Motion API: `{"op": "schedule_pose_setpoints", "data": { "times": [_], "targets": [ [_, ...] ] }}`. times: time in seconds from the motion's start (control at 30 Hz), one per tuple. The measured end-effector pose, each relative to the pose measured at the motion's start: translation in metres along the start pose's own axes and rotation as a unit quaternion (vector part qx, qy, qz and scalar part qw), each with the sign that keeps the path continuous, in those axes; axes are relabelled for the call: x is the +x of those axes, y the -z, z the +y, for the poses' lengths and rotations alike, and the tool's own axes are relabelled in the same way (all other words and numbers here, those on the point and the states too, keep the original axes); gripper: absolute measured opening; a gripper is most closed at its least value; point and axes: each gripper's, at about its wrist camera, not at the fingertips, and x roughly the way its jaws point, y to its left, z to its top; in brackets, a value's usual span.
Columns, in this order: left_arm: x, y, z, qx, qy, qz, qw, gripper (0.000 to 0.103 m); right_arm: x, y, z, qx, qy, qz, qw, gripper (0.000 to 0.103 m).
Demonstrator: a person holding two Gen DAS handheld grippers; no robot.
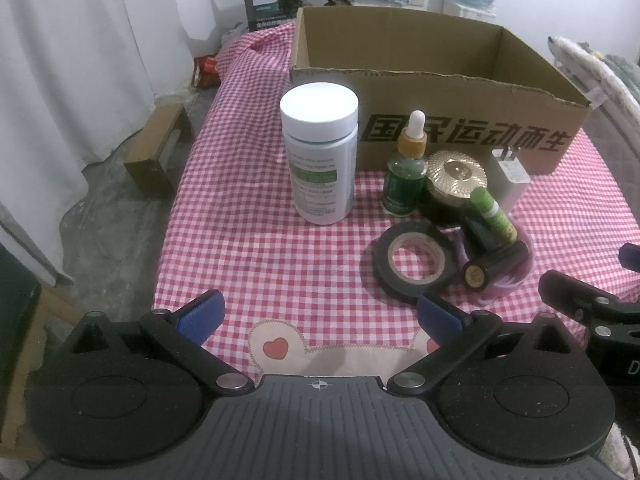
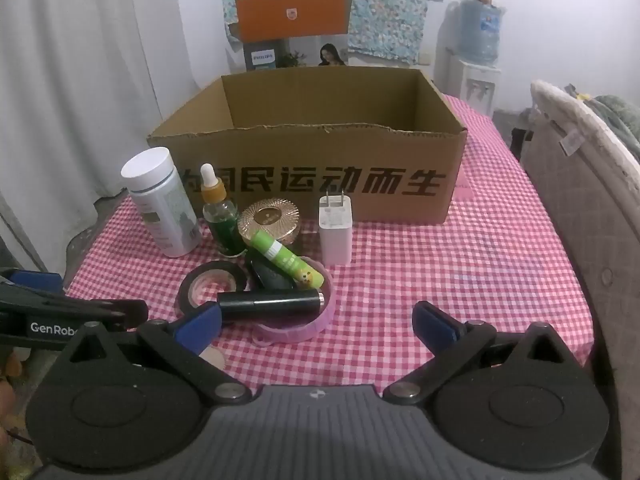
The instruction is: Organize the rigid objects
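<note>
Both the left hand-held gripper (image 1: pixel 320 318) and the right hand-held gripper (image 2: pixel 316 320) gape wide, holding nothing. On the checked worktop (image 2: pixel 460 264), the bottle (image 1: pixel 320 152), dropper (image 1: pixel 405 172), charger (image 2: pixel 335 229) and tape (image 1: pixel 414 262) stand before a box (image 2: pixel 320 168) printed "民运动而生"; the bottle's label is too blurred to read.

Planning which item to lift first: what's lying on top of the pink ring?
A black tube lies across the pink ring, a green stick leans over its back rim. The ring's inside is mostly covered.
</note>
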Motion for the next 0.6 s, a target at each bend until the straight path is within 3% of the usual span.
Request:
{"op": "schedule_pose_setpoints", "data": {
  "times": [0.6],
  "targets": [
    [0.0001,0.0018,0.0,0.003,-0.001,0.002,1.0,0.103,-0.0004,0.0001,0.0005,0.0,0.001,-0.005,1.0,0.103]
  ]
}}
